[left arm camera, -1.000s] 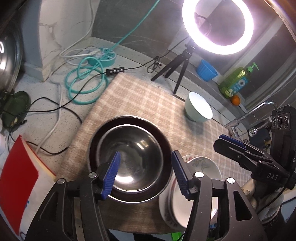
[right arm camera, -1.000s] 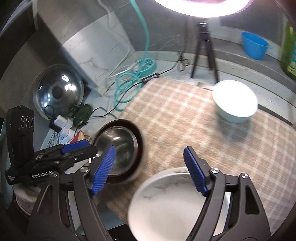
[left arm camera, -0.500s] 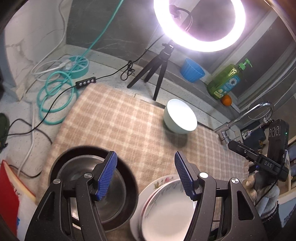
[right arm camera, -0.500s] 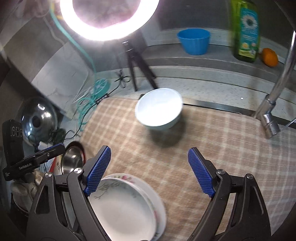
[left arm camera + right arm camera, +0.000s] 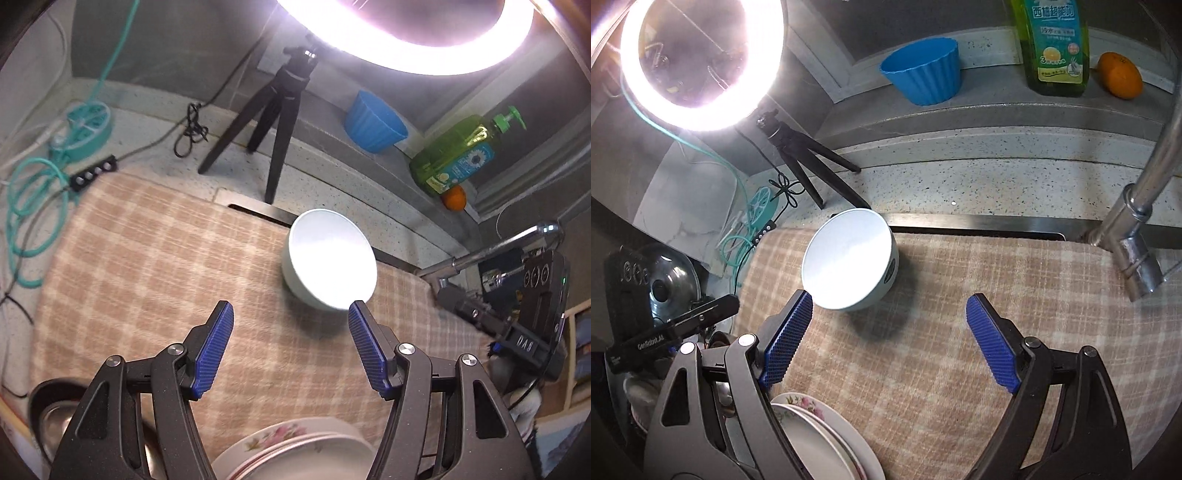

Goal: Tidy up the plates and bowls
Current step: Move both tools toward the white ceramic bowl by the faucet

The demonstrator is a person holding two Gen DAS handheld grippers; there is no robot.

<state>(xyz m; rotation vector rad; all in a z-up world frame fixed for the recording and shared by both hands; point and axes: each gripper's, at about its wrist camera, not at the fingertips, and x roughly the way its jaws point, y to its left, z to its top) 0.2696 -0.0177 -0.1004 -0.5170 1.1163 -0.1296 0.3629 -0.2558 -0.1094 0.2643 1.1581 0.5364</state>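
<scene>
Left wrist view shows the left hand-held gripper [image 5: 290, 347] spread wide, nothing in it, hanging over the checked cloth [image 5: 140, 258] that covers the desk. Same deal with the right hand-held gripper [image 5: 888, 341]: fingers apart and empty.

Looks to me like most of the sorting is already done. The flowered plates [image 5: 827, 439] sit stacked at the near edge of the desk, and just beside them at the near left corner a steel bowl [image 5: 55, 424] rests nested in a dark dish [image 5: 40, 391].

The one straggler is the pale bowl [image 5: 328, 258], alone toward the far edge of the cloth, near the tripod [image 5: 273, 122] of the ring light, well apart from the stacks. Both grippers point its way, neither touching it. I'd guess that bowl is what's left.
</scene>
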